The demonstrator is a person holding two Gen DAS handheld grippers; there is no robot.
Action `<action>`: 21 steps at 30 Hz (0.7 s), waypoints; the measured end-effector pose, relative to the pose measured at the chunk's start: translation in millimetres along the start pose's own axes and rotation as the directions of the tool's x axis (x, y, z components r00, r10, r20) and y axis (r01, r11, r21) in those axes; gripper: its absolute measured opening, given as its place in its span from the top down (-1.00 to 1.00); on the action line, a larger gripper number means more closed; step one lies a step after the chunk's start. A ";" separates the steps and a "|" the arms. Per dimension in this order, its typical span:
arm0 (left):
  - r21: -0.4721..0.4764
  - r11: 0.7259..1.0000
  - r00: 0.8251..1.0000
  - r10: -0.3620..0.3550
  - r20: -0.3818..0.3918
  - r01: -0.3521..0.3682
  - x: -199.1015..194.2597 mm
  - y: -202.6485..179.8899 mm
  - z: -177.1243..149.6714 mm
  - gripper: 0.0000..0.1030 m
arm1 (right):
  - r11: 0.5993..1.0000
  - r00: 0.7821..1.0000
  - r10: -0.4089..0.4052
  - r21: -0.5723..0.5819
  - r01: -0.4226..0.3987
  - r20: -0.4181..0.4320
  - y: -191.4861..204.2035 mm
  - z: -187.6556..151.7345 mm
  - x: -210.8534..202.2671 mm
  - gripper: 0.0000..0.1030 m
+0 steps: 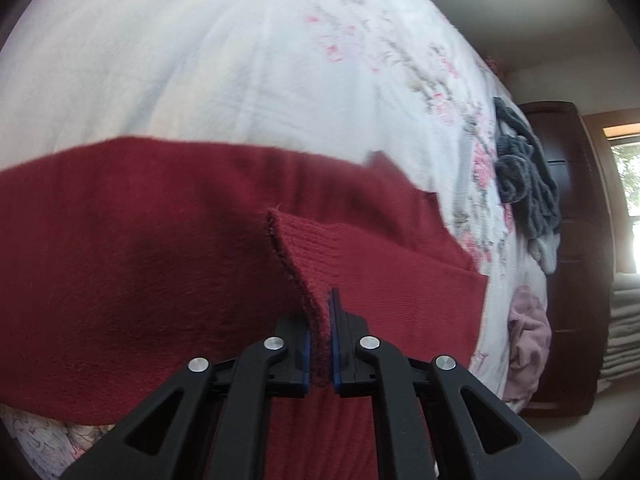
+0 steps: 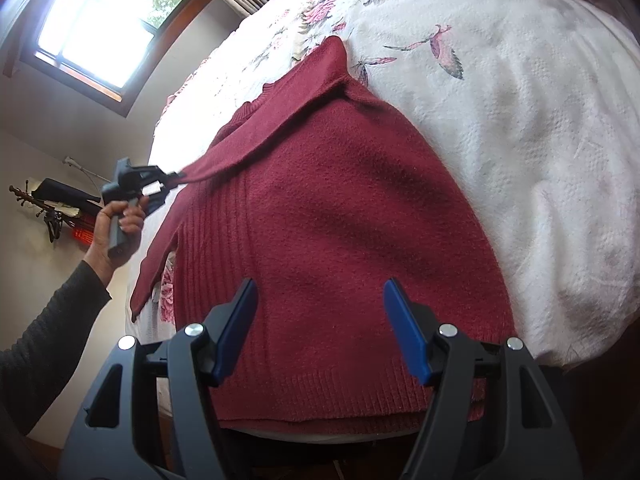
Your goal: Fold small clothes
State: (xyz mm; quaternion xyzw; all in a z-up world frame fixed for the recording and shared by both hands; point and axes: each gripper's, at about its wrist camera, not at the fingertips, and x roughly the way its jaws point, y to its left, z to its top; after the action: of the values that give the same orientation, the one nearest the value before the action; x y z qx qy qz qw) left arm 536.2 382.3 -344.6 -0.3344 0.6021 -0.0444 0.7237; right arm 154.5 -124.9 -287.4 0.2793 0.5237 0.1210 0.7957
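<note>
Clamped tight, the black left gripper (image 1: 321, 308) with blue pads pinches the ribbed cuff of a dark red knitted sweater (image 2: 320, 216), the cuff standing up between its closed jaws. From the right wrist view the same tool (image 2: 176, 178) shows at the sweater's left side, held by a hand (image 2: 114, 232) in a dark ribbed sleeve (image 2: 44, 344), with the sleeve of the garment stretched in a taut line from the shoulder down to the pads.

Over the sweater's ribbed hem, the right gripper (image 2: 320, 312) hangs with its blue fingers (image 2: 404, 328) spread wide and nothing between them.

The sweater lies flat on a bed covered by a white textured bedspread with pink flowers and leaves (image 2: 500, 128); its hem reaches the near edge of the bed and its neck points toward the far side. The other sleeve hangs off the left edge of the bed.

Well apart from the sweater, toward the far edge of the bed, sit a crumpled dark grey knitted garment (image 1: 524, 176) and a bunched dusty-pink cloth (image 1: 528, 340). Beyond the bed stands dark wooden furniture (image 1: 568, 240), and a wood-framed window (image 2: 104, 20) lets in bright light.
</note>
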 end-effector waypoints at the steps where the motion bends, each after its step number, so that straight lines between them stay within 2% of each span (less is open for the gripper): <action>1: -0.017 0.999 0.999 0.051 -0.002 -0.051 2.8 6.1 -0.8 0.74 | 1.000 1.000 -0.001 0.000 0.001 -0.001 0.5 0.1 0.5 -0.28; 2: -0.031 0.995 0.995 0.098 0.008 -0.098 1.6 10.2 -1.3 0.67 | 1.000 1.000 -0.002 -0.001 0.002 -0.001 1.1 0.3 0.5 -0.28; 3: -0.052 0.984 0.984 0.173 0.028 -0.172 -3.4 14.3 -2.0 0.58 | 1.000 1.000 -0.004 -0.005 0.004 0.001 1.9 0.8 0.1 -0.28; 4: -0.061 0.977 0.977 0.208 0.041 -0.205 -8.1 15.3 -3.0 0.51 | 1.000 1.000 -0.004 -0.006 0.004 0.002 2.5 0.9 -1.1 -0.28; 5: -0.062 0.982 0.981 0.180 0.078 -0.176 -18.3 13.4 -6.2 0.46 | 1.000 1.000 -0.003 -0.007 0.003 0.005 3.0 1.0 -1.9 -0.28; 7: -0.034 0.998 0.988 0.065 0.143 -0.061 -34.3 2.4 -15.4 0.27 | 1.000 1.000 0.000 -0.006 0.000 0.004 2.8 0.9 -1.4 -0.28; 9: 0.015 1.000 0.990 -0.023 0.138 0.022 -33.0 -9.5 -20.2 0.26 | 1.000 1.000 0.002 -0.004 -0.002 -0.006 3.5 0.2 2.2 -0.28; 11: 0.024 0.996 0.991 -0.090 0.098 0.088 -18.9 -13.5 -19.9 0.22 | 1.000 1.000 0.003 -0.012 -0.003 -0.019 8.2 -0.6 6.4 -0.28; 12: 0.013 0.996 0.993 -0.093 0.076 0.092 -7.2 -11.5 -19.0 0.22 | 1.000 1.000 0.007 -0.021 -0.008 -0.018 12.6 -0.7 6.0 -0.28; 15: -0.054 0.998 0.999 -0.027 0.018 0.028 23.4 8.3 -19.0 0.24 | 0.999 1.000 0.006 -0.034 -0.007 -0.006 22.2 -0.4 -0.1 -0.28; 16: -0.068 0.998 1.000 -0.016 0.013 0.017 27.8 16.2 -20.7 0.41 | 0.999 1.000 0.005 -0.034 -0.005 -0.002 24.2 -0.4 -3.3 -0.28; 18: -0.089 0.995 0.999 -0.035 0.023 0.037 20.9 26.9 -27.2 0.56 | 0.999 1.000 -0.004 -0.041 0.004 0.002 27.8 0.0 -9.7 -0.28; 21: -0.101 0.994 0.998 -0.027 0.065 0.033 -8.5 43.4 -31.9 0.49 | 0.998 1.000 -0.010 -0.059 0.010 0.010 31.8 1.3 -16.5 -0.28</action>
State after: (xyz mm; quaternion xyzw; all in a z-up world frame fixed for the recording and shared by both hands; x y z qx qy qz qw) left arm 490.5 406.1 -362.5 -0.3811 0.5751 -0.0137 0.7237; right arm 151.9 -107.5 -256.1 0.2536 0.5173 0.1311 0.8068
